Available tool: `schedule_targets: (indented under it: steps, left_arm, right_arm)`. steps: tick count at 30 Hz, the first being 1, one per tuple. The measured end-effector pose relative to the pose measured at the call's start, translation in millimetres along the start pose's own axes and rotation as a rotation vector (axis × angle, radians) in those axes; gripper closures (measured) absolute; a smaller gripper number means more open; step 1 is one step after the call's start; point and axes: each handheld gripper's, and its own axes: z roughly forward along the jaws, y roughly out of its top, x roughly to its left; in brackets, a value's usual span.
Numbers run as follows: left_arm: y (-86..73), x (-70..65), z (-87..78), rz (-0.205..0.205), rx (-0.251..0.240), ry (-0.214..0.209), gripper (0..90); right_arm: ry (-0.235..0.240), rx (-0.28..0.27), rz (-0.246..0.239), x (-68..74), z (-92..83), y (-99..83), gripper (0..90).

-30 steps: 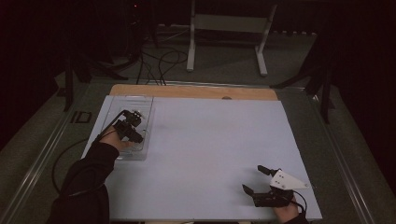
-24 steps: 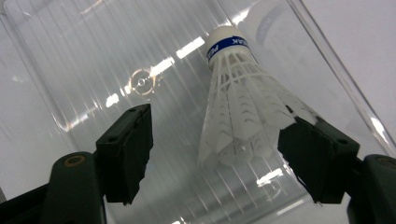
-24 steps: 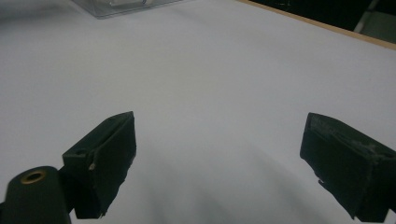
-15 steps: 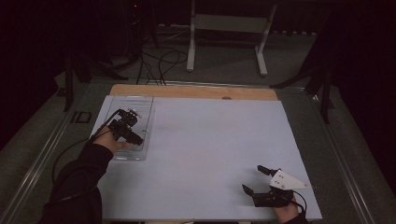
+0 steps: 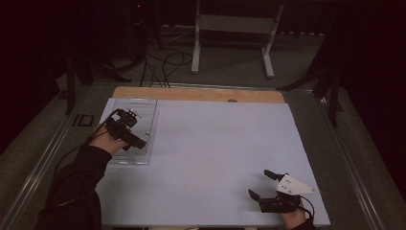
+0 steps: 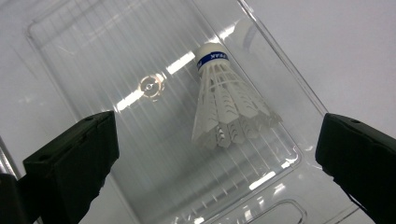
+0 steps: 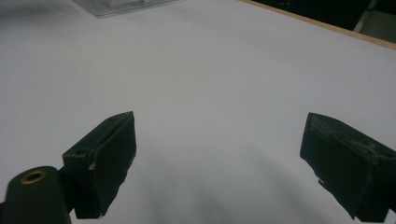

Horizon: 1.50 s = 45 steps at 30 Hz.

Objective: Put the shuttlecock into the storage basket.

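Inside clear tray [image 6: 261, 196], white shuttlecock [image 6: 224, 109] lying, left tongs [image 6: 217, 154] agape above, right tongs [image 7: 219, 154] agape, empty.

The table [image 5: 335, 143] carried a white sheet [image 5: 225, 158] that covered most of its top, leaving a strip of bare wood [image 5: 191, 93] along the far edge. A clear plastic tray [image 5: 143, 120] lay flat on the sheet at its far-left corner. A small dark rectangular item [image 5: 85, 120] sat on the grey table surface just left of the tray.
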Motion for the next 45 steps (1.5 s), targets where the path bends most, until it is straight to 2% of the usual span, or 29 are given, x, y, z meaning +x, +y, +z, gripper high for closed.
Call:
schedule_targets:
  steps: [4,7,10,11,20,21,22,27,29,33,35,37,40,45]
  left_arm:
    - [0.6,-0.6,-3.9,0.003,-0.015,0.006,0.1]
    - [2.1,-3.3,-7.6,0.021,-0.023,0.019,0.0]
    - [3.6,-5.0,-11.0,0.030,-0.037,0.001,0.0]
    - [5.5,-6.7,-14.3,0.035,-0.057,-0.017,0.0]
    - [13.8,-13.6,-20.4,0.044,-0.094,-0.043,0.0]
    - [15.8,-15.0,-21.1,0.048,-0.104,-0.080,0.0]
    - [16.5,-15.6,-21.4,0.049,-0.112,-0.089,0.0]
    - [22.9,-23.0,-24.3,0.052,-0.143,-0.106,0.0]
    - [25.0,-27.2,-24.9,0.066,-0.153,-0.110,0.0]
    - [30.4,-33.5,-24.2,0.064,-0.141,-0.128,0.0]
    - [32.7,-37.4,-23.9,0.074,-0.150,-0.138,0.0]
    - [34.9,-42.1,-24.2,0.082,-0.172,-0.131,0.0]
    - [37.6,-45.5,-24.1,0.085,-0.181,-0.146,0.0]
    - [44.5,-55.6,-24.9,0.098,-0.226,-0.173,0.0]
  right_arm:
    - [0.001,0.001,-0.001,0.0,0.1,-0.1,10.3]
    - [0.000,0.001,-0.001,0.1,0.0,0.0,10.3]
    - [-0.001,0.000,0.000,0.0,-0.2,0.1,10.3]
    - [-0.001,-0.001,-0.001,0.0,-0.2,0.1,10.3]
    - [-0.002,-0.001,-0.001,-0.7,-0.5,-0.2,10.3]
    - [-0.001,0.000,0.000,-0.7,-0.4,-0.3,10.3]
    - [-0.002,-0.001,-0.001,-0.7,-0.4,-0.3,10.3]
    - [-0.003,-0.002,0.001,-1.0,-0.5,-0.3,10.3]
    - [-0.002,-0.001,0.002,-1.0,-0.3,-0.4,10.3]
    - [0.001,-0.004,0.004,-1.2,-0.1,-0.6,10.3]
    - [0.000,-0.005,0.005,-1.3,-0.1,-0.7,10.3]
    - [0.002,-0.009,0.006,-1.7,-0.3,-0.8,10.3]
    - [0.002,-0.010,0.010,-1.7,-0.4,-0.7,10.3]
    - [0.000,-0.009,0.012,-1.8,-0.1,-1.1,10.3]
